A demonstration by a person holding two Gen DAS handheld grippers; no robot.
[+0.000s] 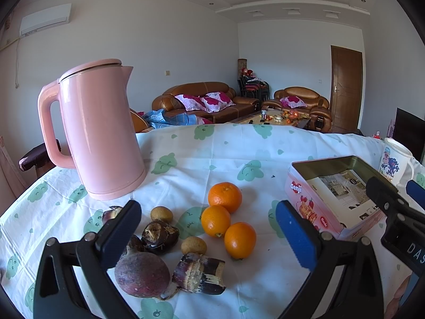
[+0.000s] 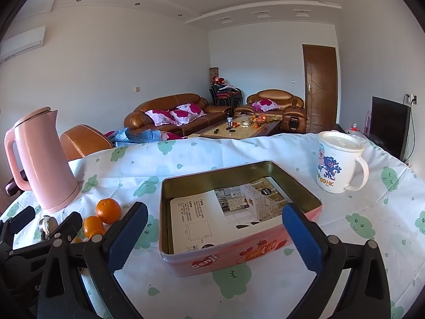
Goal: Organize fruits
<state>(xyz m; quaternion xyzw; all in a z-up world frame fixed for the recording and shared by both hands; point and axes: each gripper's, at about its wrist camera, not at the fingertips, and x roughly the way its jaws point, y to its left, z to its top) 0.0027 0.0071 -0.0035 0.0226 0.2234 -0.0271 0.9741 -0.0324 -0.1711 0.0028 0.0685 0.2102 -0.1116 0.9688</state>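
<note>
Three oranges [image 1: 224,196] lie on the tablecloth between my left gripper's fingers, with two small tan fruits [image 1: 161,214], dark water chestnuts [image 1: 159,236], a reddish round fruit [image 1: 142,275] and a sugarcane piece [image 1: 199,273] nearer me. My left gripper [image 1: 209,234] is open and empty above them. A pink Genji tin [image 2: 239,252], open with a leaflet inside, stands to the right. My right gripper [image 2: 215,236] is open and empty, its fingers on either side of the tin's near end. Two oranges [image 2: 108,210] show at its left.
A pink kettle [image 1: 98,130] stands at the back left of the table. A white lidded mug [image 2: 337,162] stands behind the tin to the right. The tablecloth [image 1: 212,148] ends at the far edge; sofas lie beyond.
</note>
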